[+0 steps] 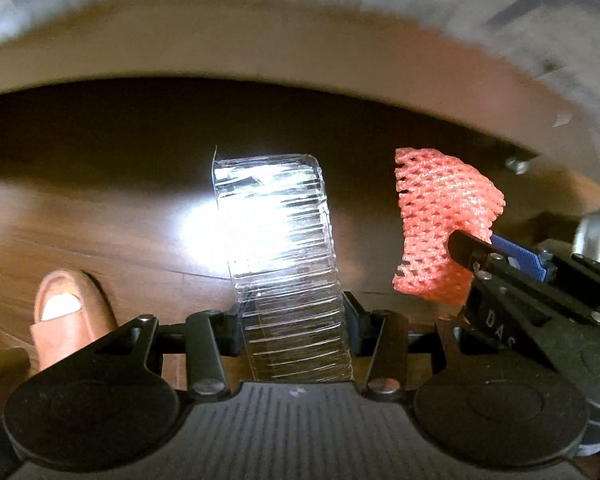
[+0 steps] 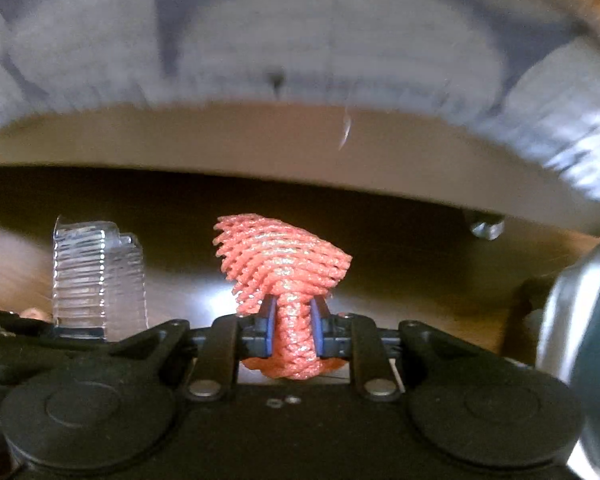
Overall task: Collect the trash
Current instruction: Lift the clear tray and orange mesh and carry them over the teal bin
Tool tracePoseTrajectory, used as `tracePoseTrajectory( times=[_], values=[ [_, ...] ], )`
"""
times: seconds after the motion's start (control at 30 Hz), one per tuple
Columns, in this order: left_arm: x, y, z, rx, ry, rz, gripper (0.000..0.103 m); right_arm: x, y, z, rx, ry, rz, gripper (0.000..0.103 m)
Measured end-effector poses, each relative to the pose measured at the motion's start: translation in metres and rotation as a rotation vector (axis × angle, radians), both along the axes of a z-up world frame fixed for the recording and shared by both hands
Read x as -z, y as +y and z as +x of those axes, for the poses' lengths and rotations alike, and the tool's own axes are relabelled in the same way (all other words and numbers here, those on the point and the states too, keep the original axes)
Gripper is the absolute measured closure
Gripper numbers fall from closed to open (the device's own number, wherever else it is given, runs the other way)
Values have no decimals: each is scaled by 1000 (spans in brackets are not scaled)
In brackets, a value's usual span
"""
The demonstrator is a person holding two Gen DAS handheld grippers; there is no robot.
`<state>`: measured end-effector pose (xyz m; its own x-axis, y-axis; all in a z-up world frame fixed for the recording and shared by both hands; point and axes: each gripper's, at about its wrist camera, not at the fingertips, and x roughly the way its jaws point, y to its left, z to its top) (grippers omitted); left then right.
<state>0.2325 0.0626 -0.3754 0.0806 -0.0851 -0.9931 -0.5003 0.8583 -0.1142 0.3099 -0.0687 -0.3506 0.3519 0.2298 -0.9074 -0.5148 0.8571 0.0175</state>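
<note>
Partial embossed letters "DAS" — on the right tool [image 1: 466, 250]

A clear ribbed plastic tray [image 1: 288, 264], glossy and thin-walled, throws back a hard white glare along its ridges; in the right wrist view the same tray [image 2: 99, 276] shows stacked shiny ridges. The salmon-pink foam net sleeve [image 1: 440, 224] looks soft, matt and open-celled, its mesh squashed to a rope where blue pads [image 2: 269, 328] pinch it [image 2: 288, 264]. The left gripper [image 1: 294, 320] and right gripper [image 2: 293, 332] are matt black plastic with dull metal rivets. The brown wood-grain floor [image 1: 100, 208] has a smooth, lightly reflective finish. A tan leather-look slipper [image 1: 70, 312] appears smooth and satiny. The grey fabric above is blurred.
</note>
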Motion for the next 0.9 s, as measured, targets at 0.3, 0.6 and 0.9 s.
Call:
tracePoseTrajectory(
  times=[0.3, 0.6, 0.9],
  values=[
    [-110, -4, -32, -4, -129, 66, 58, -104, -23, -43, -7, -121, 84, 86],
    [-216, -14, -55, 21, -255, 127, 58, -205, -63, -88, 11, -219, 202, 85],
    [-298, -48, -67, 97, -418, 164, 58, -271, -107, -113, 45, -308, 310, 85]
  ],
)
